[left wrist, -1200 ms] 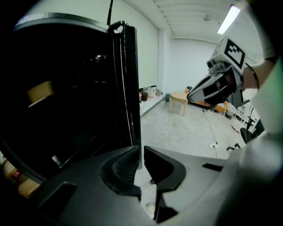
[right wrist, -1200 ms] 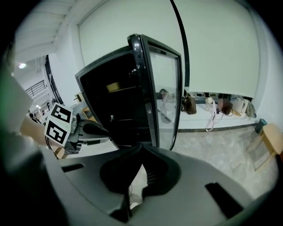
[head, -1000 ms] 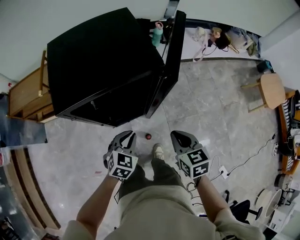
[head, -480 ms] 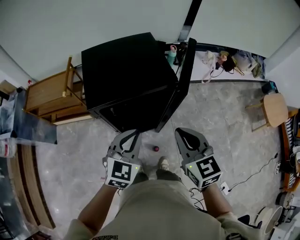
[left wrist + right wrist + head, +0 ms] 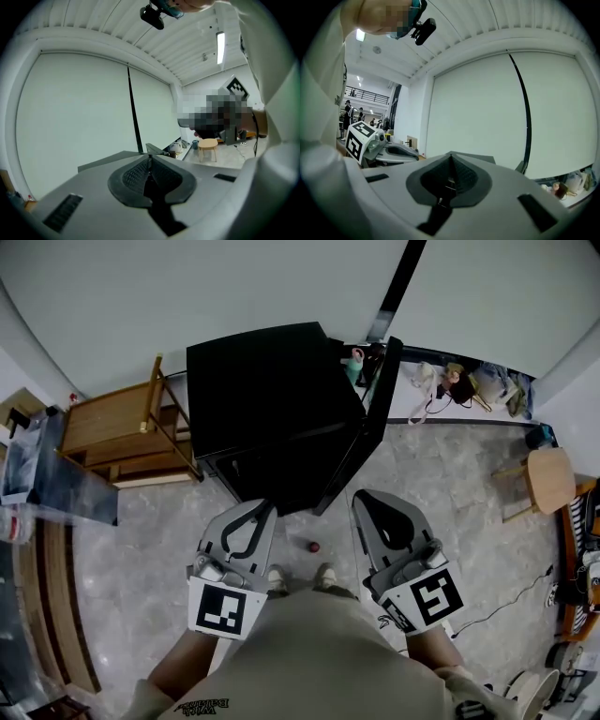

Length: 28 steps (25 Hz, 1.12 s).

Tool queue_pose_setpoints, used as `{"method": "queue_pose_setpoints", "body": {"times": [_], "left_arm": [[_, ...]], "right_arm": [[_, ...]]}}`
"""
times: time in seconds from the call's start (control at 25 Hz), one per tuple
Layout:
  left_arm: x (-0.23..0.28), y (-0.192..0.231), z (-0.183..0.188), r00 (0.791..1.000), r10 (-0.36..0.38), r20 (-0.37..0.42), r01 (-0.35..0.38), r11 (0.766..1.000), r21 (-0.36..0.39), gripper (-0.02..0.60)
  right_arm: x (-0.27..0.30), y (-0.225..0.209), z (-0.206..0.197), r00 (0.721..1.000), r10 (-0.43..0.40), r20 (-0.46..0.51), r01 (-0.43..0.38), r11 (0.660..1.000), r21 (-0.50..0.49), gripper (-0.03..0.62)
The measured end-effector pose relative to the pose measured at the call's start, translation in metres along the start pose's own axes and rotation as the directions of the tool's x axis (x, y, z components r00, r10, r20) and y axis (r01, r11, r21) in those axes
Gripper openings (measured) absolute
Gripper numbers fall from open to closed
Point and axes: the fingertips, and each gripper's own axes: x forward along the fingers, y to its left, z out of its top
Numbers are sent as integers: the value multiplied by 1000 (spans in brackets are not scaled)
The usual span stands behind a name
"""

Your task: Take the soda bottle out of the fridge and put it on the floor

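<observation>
In the head view the black fridge (image 5: 272,409) stands ahead with its door (image 5: 373,418) swung open on the right. A small red-capped thing, seemingly the soda bottle (image 5: 314,547) seen from above, stands on the grey floor in front of the fridge, between my two grippers and apart from both. My left gripper (image 5: 261,508) is raised high, shut and empty. My right gripper (image 5: 362,496) is raised beside it, also shut with nothing in it. In the left gripper view (image 5: 149,161) and the right gripper view (image 5: 451,164) the pads meet, facing the white wall.
A teal bottle (image 5: 356,365) sits in the fridge door. A wooden chair (image 5: 122,432) stands left of the fridge, a round stool (image 5: 548,479) at right. Clutter (image 5: 459,381) lines the back wall. Cables (image 5: 525,559) trail on the floor at right. My feet (image 5: 325,575) are below.
Both grippers have risen toward the head camera and look larger. The fridge has shifted up and right in view. The red-capped bottle stays on the floor.
</observation>
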Motion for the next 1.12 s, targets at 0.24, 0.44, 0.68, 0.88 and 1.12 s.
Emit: {"method": "queue_pose_setpoints", "body": {"times": [0.24, 0.44, 0.68, 0.88, 1.12], "left_arm": [[-12, 15, 26, 999, 30, 25, -30, 999, -15, 18], [-14, 21, 33, 998, 44, 33, -43, 998, -39, 17], [-15, 27, 33, 998, 63, 22, -62, 998, -32, 17], [-15, 30, 32, 997, 76, 12, -76, 996, -41, 17], [-16, 29, 32, 996, 86, 11, -85, 996, -39, 17]], "right_arm": [[-4, -1, 28, 997, 8, 80, -8, 1000, -9, -6], [-2, -4, 35, 995, 13, 94, -12, 1000, -17, -6], [4, -7, 32, 996, 25, 82, -23, 999, -26, -6], [5, -9, 30, 997, 45, 68, -42, 999, -32, -6], [7, -7, 29, 995, 65, 69, -63, 998, -27, -6]]}}
